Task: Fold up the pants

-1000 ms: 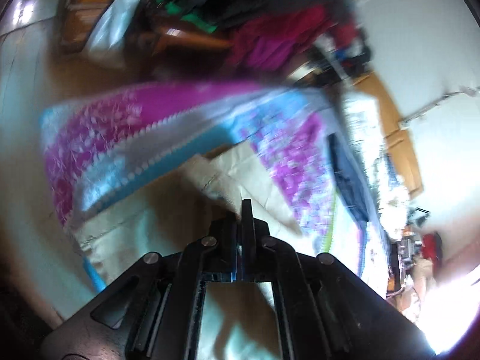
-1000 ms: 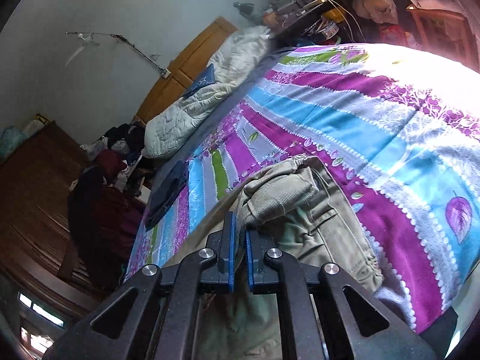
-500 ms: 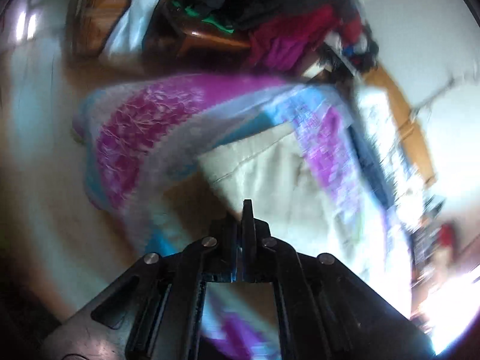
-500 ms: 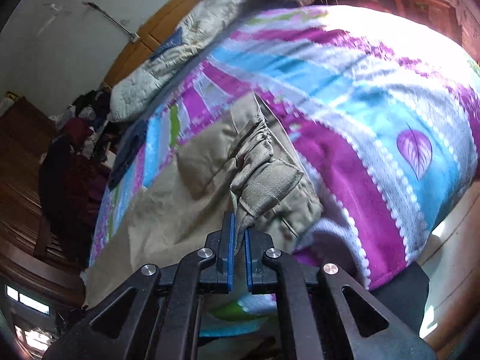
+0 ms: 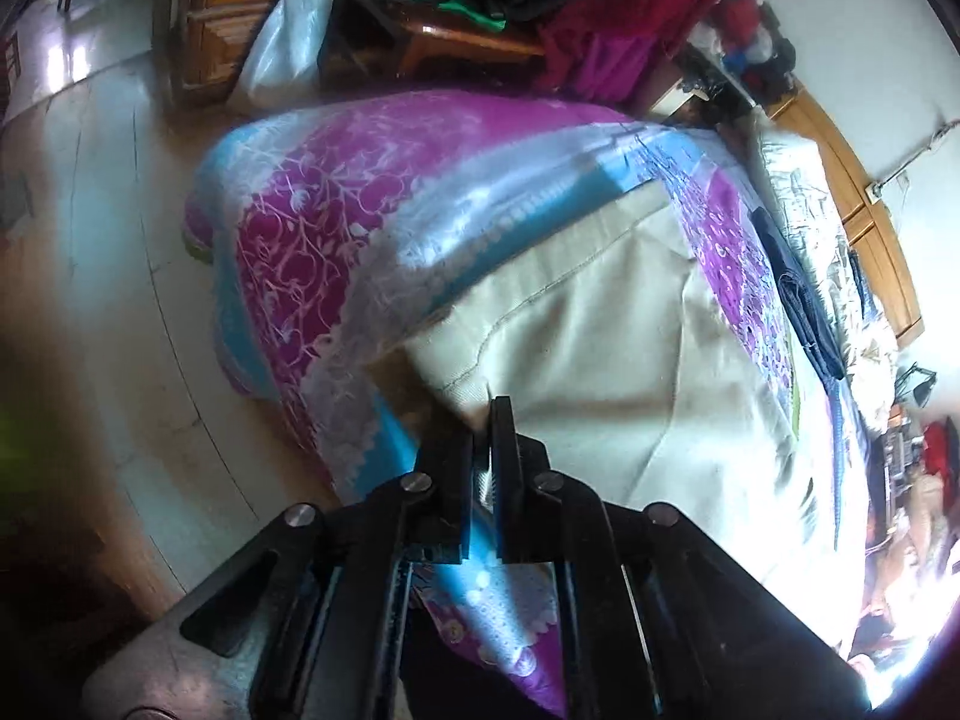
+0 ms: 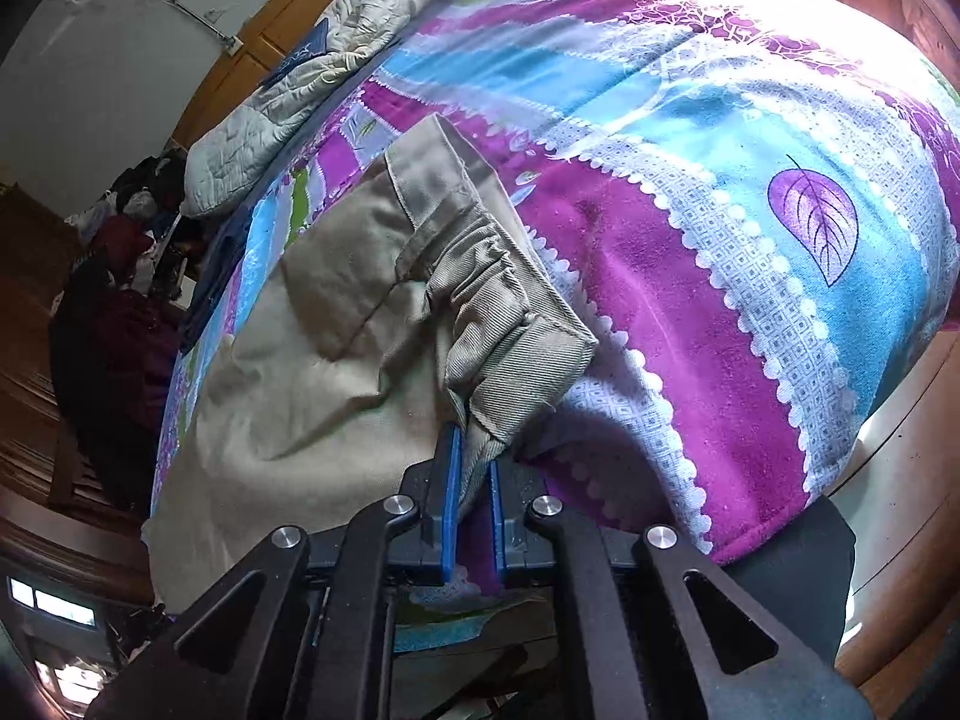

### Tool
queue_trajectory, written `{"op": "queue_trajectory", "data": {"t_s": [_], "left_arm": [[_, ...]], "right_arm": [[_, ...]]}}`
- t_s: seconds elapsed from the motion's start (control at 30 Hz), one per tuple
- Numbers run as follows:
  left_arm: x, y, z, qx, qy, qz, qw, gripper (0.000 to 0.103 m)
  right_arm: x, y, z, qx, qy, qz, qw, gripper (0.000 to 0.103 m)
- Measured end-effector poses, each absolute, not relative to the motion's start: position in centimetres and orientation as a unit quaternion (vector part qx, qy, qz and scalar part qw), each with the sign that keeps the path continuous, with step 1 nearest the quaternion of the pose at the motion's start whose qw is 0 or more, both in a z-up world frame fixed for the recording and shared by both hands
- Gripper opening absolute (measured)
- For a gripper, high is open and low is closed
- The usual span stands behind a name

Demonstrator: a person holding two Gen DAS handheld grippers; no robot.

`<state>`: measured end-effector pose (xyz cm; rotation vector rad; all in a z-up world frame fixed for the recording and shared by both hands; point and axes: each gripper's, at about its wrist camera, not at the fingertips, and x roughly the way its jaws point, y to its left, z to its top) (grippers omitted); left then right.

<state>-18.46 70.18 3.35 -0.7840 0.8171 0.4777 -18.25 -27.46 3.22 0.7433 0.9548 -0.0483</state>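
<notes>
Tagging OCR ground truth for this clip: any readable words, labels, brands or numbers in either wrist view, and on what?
None readable in either view.
Dark blue cushion on the grey quilt: a pale mark, too small and blurred to read.
Khaki pants: no label or tag visible.
Patterned bedspread: leaf and lace print only, no lettering.
Left tool and right tool: no markings visible.

Ahead of my left tool I see a pale tiled floor (image 5: 90, 276), a wooden cabinet (image 5: 210, 12) and a clothes-heaped bench (image 5: 480, 30). Beyond my right tool, a grey wall (image 6: 120, 48) meets a wooden headboard (image 6: 288, 18).
</notes>
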Motion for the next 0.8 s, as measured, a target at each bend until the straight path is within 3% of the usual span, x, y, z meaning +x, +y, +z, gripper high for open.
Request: {"op": "queue_trajectory", "data": {"t_s": [0.03,0.1,0.13,0.17,0.33,0.5,0.57,0.7,0.8], "left_arm": [[-18.5,70.2,3.6,-0.366,0.381,0.228,0.818,0.012],[-19.4,70.7,3.8,-0.366,0.38,0.243,0.814,0.031],[-20.2,71.0,3.8,-0.363,0.38,0.26,0.81,0.049],[-20.9,71.5,3.8,-0.361,0.376,0.28,0.806,0.055],[-25.6,73.2,4.5,-0.394,0.338,0.322,0.792,0.053],[-21.7,66.6,8.0,-0.335,0.342,0.203,0.854,0.054],[-18.3,62.5,8.5,-0.332,0.346,0.133,0.867,0.055],[-12.0,54.8,6.2,-0.33,0.4,0.03,0.854,0.055],[-9.3,50.1,4.5,-0.261,0.437,0.015,0.861,0.055]], "right_arm": [[-18.4,-27.7,3.3,0.352,0.449,-0.02,0.821,0.012],[-19.3,-28.6,3.4,0.352,0.452,-0.035,0.819,0.035],[-20.0,-29.3,3.4,0.355,0.451,-0.045,0.817,0.043],[-20.6,-30.0,3.4,0.363,0.45,-0.05,0.814,0.043],[-21.8,-32.0,9.4,0.27,0.385,-0.196,0.861,0.044],[-9.2,-19.7,16.0,0.106,0.37,0.047,0.921,0.053],[-3.4,-12.4,15.7,0.039,0.391,0.153,0.907,0.061],[5.7,-0.9,10.8,-0.113,0.449,0.226,0.857,0.062],[9.5,3.0,6.8,-0.15,0.496,0.256,0.816,0.062]]}}
